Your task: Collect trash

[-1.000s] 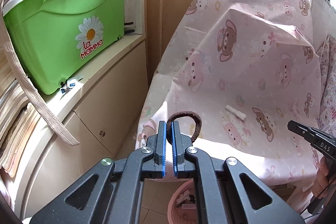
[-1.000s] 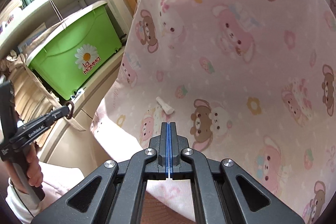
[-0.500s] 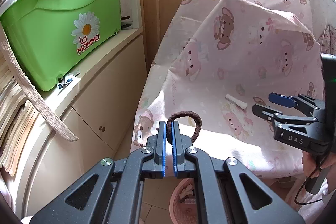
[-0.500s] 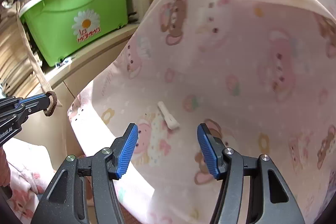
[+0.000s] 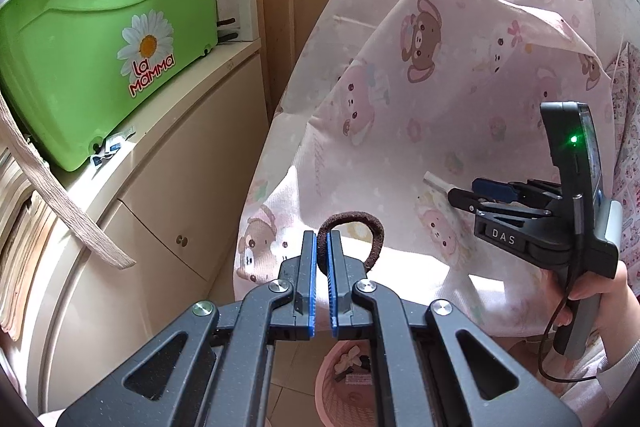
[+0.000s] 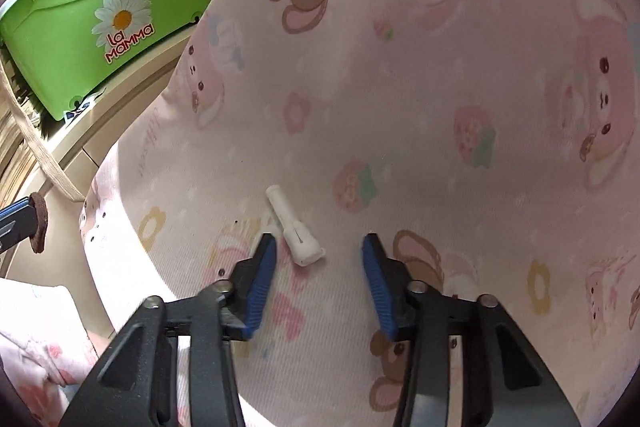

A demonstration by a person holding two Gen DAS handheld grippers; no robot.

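My right gripper (image 6: 319, 247), shut a second ago, now has its jaws spread wide and sits lower and closer over the pink sheet (image 6: 440, 99). The white plastic piece (image 6: 294, 227), previously ahead of my fingertips, now lies between them, nearer the left one.

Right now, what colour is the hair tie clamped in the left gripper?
Dark brown: the hair tie loops up from the left gripper, clearest in the left wrist view.

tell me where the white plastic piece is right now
The white plastic piece lies on the pink bear-print cloth, just ahead of the open right gripper, nearer its left jaw.
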